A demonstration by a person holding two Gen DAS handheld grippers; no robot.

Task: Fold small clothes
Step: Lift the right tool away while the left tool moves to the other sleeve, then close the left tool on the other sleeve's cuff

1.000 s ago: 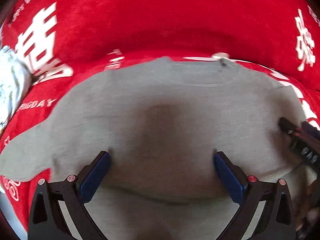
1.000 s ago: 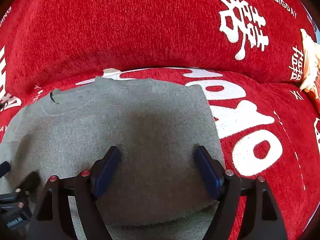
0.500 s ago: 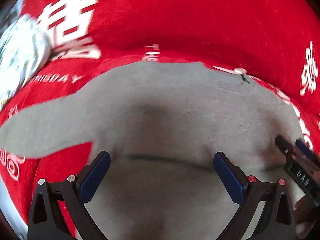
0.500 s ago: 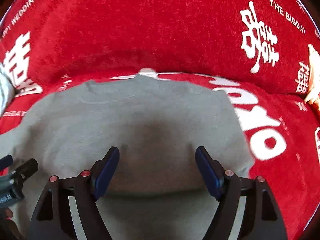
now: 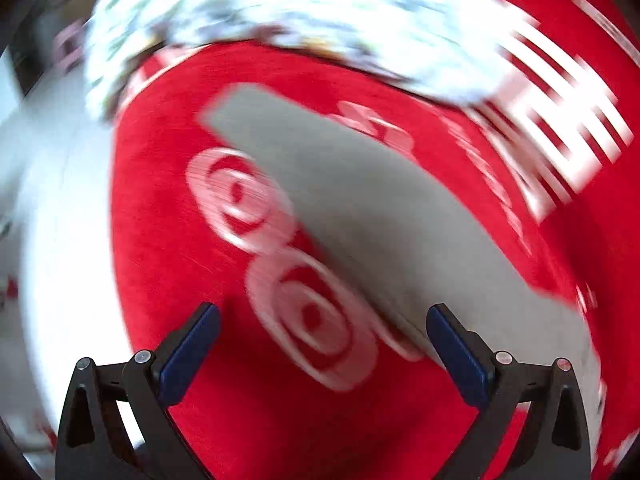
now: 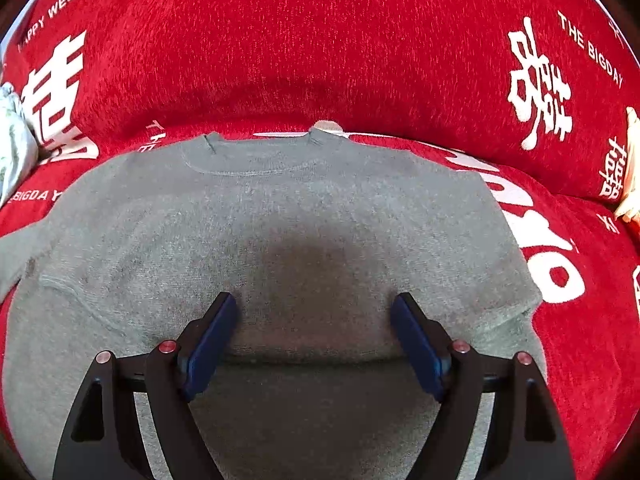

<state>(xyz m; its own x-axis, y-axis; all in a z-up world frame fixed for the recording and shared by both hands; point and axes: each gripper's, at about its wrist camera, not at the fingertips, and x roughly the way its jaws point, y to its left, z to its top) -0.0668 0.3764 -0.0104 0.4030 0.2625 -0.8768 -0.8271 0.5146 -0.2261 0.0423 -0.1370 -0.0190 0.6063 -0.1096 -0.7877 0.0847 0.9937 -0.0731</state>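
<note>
A grey sweater [image 6: 280,220] lies flat on a red cover [image 6: 320,60] printed with white characters, its collar at the far side. My right gripper [image 6: 315,300] hovers over the lower middle of the sweater's body. Its jaws are opening, and nothing is pinched between the blue pads; the knit only lies beneath them. In the blurred left wrist view, the sweater's grey sleeve [image 5: 360,200] runs diagonally across the red cover [image 5: 160,220]. My left gripper [image 5: 323,312] is open and empty, with the sleeve's near end by its right finger.
A white patterned bundle of fabric [image 5: 280,8] lies past the sleeve's far end, also visible at the left edge of the right wrist view [image 6: 12,148]. A cream object [image 6: 630,168] sits at the right edge. A pale surface [image 5: 52,220] borders the red cover's left side.
The left gripper has swung off the sweater's body to the left sleeve and rolled, and it has left the right wrist view. The right gripper has shifted left to the middle of the body.
</note>
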